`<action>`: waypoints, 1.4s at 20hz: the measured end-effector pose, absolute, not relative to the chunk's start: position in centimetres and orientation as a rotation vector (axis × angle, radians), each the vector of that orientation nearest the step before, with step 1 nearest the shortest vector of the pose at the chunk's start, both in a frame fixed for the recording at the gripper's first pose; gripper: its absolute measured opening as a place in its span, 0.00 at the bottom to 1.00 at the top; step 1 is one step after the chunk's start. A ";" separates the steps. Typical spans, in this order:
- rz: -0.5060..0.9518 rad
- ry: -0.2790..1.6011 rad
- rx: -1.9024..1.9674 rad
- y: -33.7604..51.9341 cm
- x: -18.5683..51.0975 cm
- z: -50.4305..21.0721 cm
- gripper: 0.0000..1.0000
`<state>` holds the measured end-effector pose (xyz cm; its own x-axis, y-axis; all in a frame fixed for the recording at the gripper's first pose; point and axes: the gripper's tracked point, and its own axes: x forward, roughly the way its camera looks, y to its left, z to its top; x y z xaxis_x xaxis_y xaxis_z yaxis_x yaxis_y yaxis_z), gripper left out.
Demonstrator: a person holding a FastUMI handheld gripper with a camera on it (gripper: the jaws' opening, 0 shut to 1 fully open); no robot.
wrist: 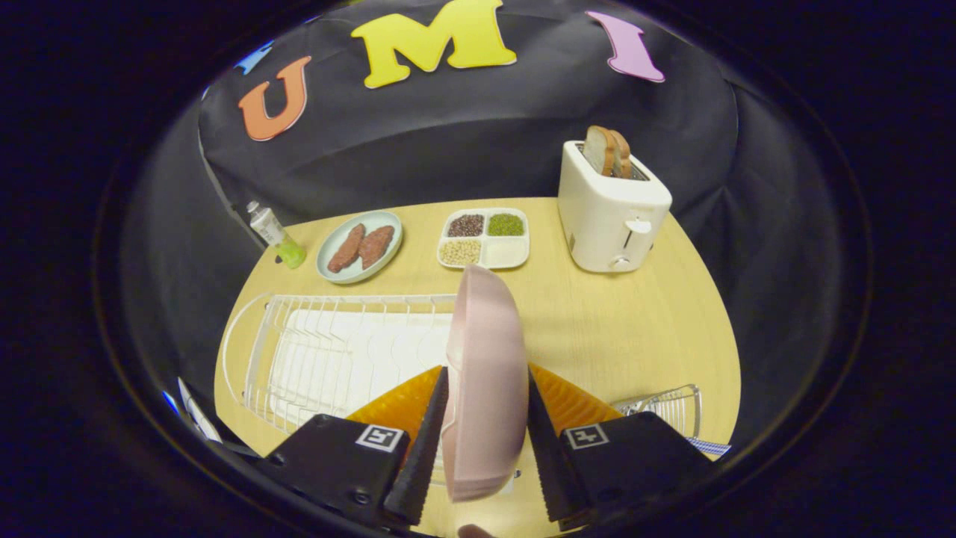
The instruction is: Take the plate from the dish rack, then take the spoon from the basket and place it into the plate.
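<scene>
- The gripper (484, 418) clenched the pink plate (485, 373) on edge, upright, just right of the dish rack (299, 351).
- Plate looked light, stiff, probably smooth plastic; a rim grip suited it.

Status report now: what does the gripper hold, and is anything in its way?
Gripper shut on pink round plate, held on edge. White wire dish rack beside and beneath it. Wire basket just right of the fingers. Bare wooden table ahead.
</scene>
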<state>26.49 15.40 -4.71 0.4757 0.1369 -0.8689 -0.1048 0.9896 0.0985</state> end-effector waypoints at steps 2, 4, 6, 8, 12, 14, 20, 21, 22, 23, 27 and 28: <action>0.097 1.090 0.027 14.9 26.3 -4.9 0.47; 0.053 1.114 0.003 14.8 26.0 -4.8 0.42; 0.006 1.115 -0.029 14.6 26.0 -4.2 0.40; -0.028 1.099 -0.058 14.6 26.1 -3.1 0.39; -0.078 1.073 -0.106 14.7 25.8 -1.9 0.39; -0.093 1.039 -0.159 14.2 26.0 -0.4 0.39; 0.024 0.990 -0.108 14.9 22.4 2.7 0.33; 0.059 0.991 -0.073 15.0 21.4 2.6 0.33; 0.085 0.987 -0.031 14.9 20.4 2.6 0.33; 0.113 0.983 0.007 14.7 19.3 2.5 0.33; 0.207 0.977 0.175 13.6 14.3 0.4 0.33; 0.219 0.971 0.208 13.1 13.1 -0.3 0.33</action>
